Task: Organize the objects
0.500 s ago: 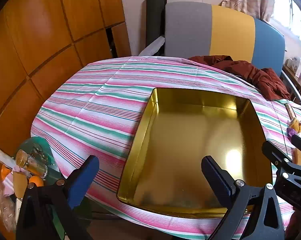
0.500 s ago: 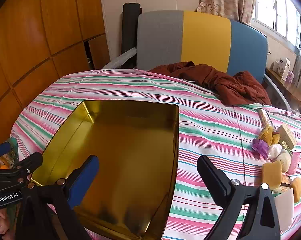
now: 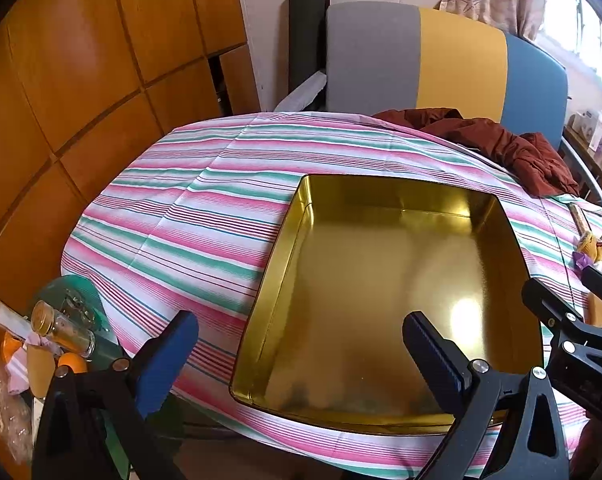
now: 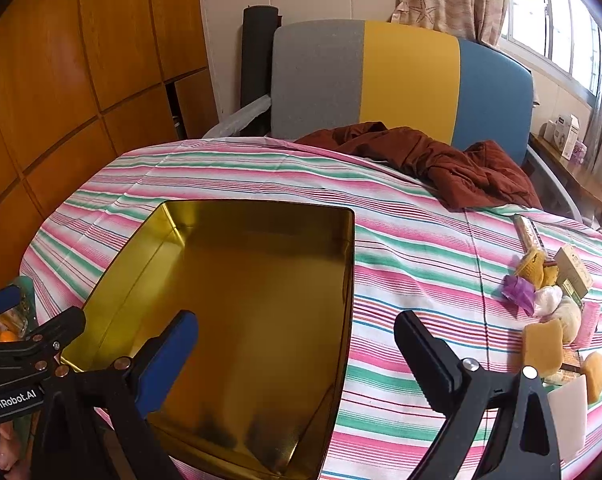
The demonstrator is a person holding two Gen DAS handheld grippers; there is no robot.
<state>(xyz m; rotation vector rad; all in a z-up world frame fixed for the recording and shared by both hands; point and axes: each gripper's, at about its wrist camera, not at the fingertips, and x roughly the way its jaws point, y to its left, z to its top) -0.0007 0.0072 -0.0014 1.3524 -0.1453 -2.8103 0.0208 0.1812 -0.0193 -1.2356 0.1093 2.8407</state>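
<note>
Striped cloth in pink, green and white covers the whole table, with wooden wall panels to the left and a chair back in grey, yellow and blue behind the far edge. Crumpled dark-red cloth lies on the far right of the table, in front of the chair.

Next in size is the gold tin tray — rectangular, shallow, open side up, with nothing in it. It sits at the near edge, its long axis running from the near edge toward the chair, and its near rim reaches just past the table's edge.

Well to the right of the tray lies a loose cluster of small objects on the cloth: tan sponge-like blocks, a purple wrapper, white and pink pieces, a small box. They are too small to name surely.

Left of the table, lower down, a small glass jar lies among clutter.

Both claws hang spread wide with nothing between the fingers — the left gripper over the tray's near left, the right gripper over its near right rim.
</note>
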